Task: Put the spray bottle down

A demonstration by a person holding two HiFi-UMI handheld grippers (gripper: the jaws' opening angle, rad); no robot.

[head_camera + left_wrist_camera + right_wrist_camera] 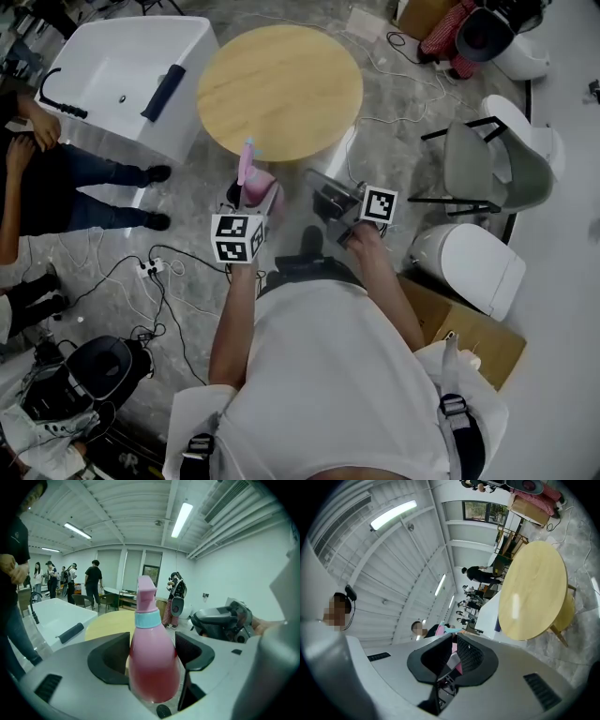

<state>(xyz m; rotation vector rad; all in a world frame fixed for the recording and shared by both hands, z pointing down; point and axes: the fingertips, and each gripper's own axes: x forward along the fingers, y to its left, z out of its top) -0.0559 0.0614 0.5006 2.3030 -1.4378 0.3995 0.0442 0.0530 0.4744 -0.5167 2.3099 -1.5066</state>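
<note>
My left gripper (252, 193) is shut on a pink spray bottle (248, 176) with a pale blue collar, held upright above the floor just short of the round wooden table (279, 89). In the left gripper view the bottle (154, 663) fills the space between the two black pads of the left gripper (152, 645), and the table (110, 623) lies behind it. To its right, my right gripper (322, 187) is at about the same height; its jaws (453, 651) stand nearly together with nothing in them. Past them the bottle (444, 629) and the table (532, 592) show.
A white bathtub (122, 75) stands left of the table. A person (56, 178) stands by it. A grey chair (487, 169), white toilets (469, 267) and a cardboard box (469, 337) are on the right. Cables and a power strip (150, 267) lie on the floor at left.
</note>
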